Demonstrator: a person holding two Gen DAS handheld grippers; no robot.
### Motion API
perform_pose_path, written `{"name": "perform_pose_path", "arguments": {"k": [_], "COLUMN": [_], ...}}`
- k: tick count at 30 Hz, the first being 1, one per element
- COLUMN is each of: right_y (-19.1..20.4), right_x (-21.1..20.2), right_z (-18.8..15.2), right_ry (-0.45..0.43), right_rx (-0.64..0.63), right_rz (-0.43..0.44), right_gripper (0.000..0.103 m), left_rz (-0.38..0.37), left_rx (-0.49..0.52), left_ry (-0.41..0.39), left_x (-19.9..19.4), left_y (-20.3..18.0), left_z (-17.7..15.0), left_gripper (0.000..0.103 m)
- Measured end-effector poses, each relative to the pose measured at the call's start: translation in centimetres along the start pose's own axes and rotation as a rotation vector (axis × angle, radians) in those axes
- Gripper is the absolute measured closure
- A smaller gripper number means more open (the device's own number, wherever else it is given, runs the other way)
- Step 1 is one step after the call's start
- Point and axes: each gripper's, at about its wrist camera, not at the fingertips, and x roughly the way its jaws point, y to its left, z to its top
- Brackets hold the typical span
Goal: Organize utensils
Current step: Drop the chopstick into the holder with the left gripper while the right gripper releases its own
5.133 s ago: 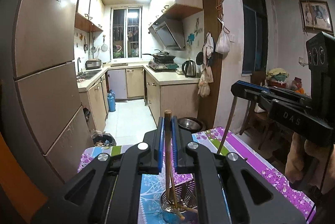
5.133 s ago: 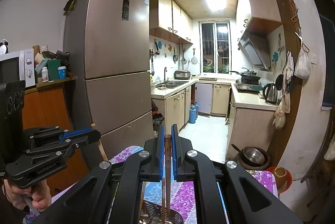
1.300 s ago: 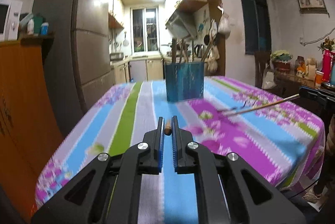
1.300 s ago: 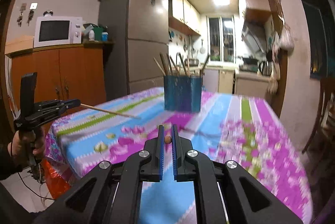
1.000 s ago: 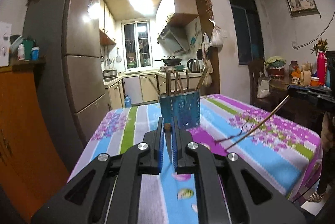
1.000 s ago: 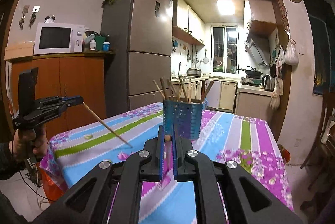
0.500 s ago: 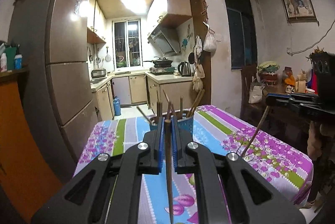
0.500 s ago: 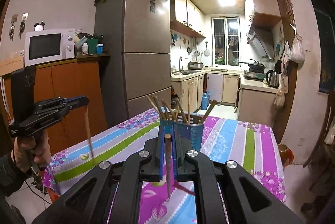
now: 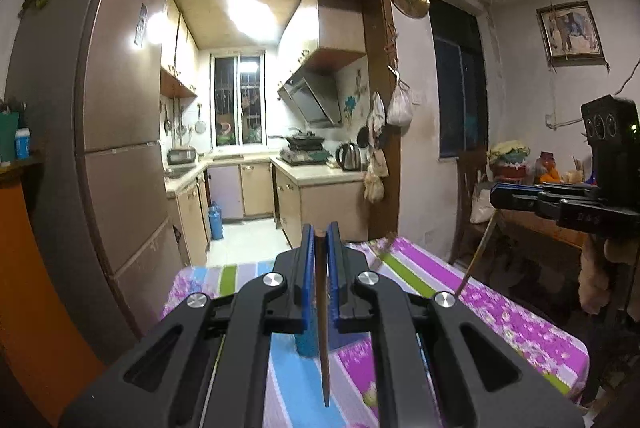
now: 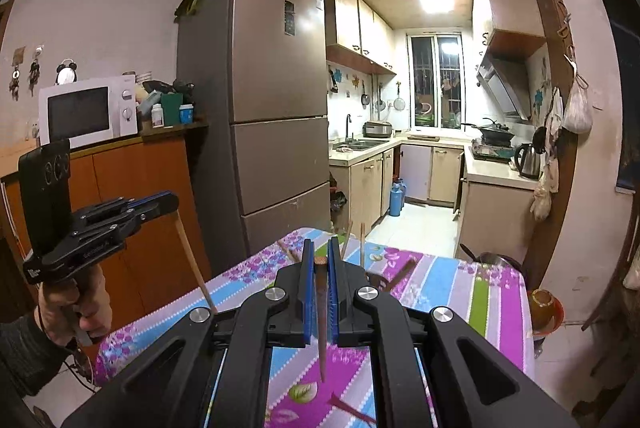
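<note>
My left gripper (image 9: 320,240) is shut on a brown chopstick (image 9: 323,340) that hangs tip down over the striped floral tablecloth (image 9: 500,312). The blue utensil holder (image 9: 306,344) is mostly hidden behind its fingers. My right gripper (image 10: 320,256) is shut on a second chopstick (image 10: 321,340), also tip down. Chopstick tops (image 10: 362,242) of the hidden holder stick up just beyond it. Each view shows the other gripper off to the side above the table: the right gripper (image 9: 516,195) with its chopstick (image 9: 476,256), and the left gripper (image 10: 160,203) with its chopstick (image 10: 194,260).
A tall fridge (image 10: 276,131) and an orange cabinet (image 10: 132,195) with a microwave (image 10: 86,111) stand left of the table. The kitchen doorway lies beyond the far edge. A metal pot (image 10: 496,262) sits on the floor and a cluttered side table (image 9: 536,220) stands at the right.
Both grippers have risen above the table. Their chopsticks swung from nearly level to hanging tip down, and the blue holder dropped out of sight behind the fingers.
</note>
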Motion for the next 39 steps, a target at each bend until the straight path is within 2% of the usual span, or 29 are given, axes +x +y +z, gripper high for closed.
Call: {"name": "perform_pose_path", "arguments": {"k": [8, 16, 20, 28, 39], "right_y": [-0.5, -2.7, -4.1, -6.8, -7.5], "right_x": [0.9, 4.8, 7.7, 13.5, 17.3], "right_z": [7.1, 11.5, 11.9, 10.4, 9.1], "right_ry": [-0.034, -0.033, -0.014, 0.046, 0.079], "right_rx": [-0.042, -0.032, -0.016, 0.017, 0.017], "right_rz": [-0.015, -0.031, -0.035, -0.034, -0.022], "right_gripper": [0.095, 0.095, 0.095, 0.095, 0.095], "left_rz": [0.014, 0.030, 0.035, 0.034, 0.009], "left_rx": [0.006, 0.000, -0.016, -0.048, -0.047], "left_ry": [-0.107, -0.130, -0.122, -0.090, -0.060], "left_x": [1.7, 6.2, 8.6, 13.5, 16.7], "left_y": [0.5, 1.4, 2.4, 3.9, 3.8], "left_z": [5.9, 9.0, 9.2, 7.7, 6.8], "left_gripper": [0.098, 0.098, 0.098, 0.098, 0.098]}}
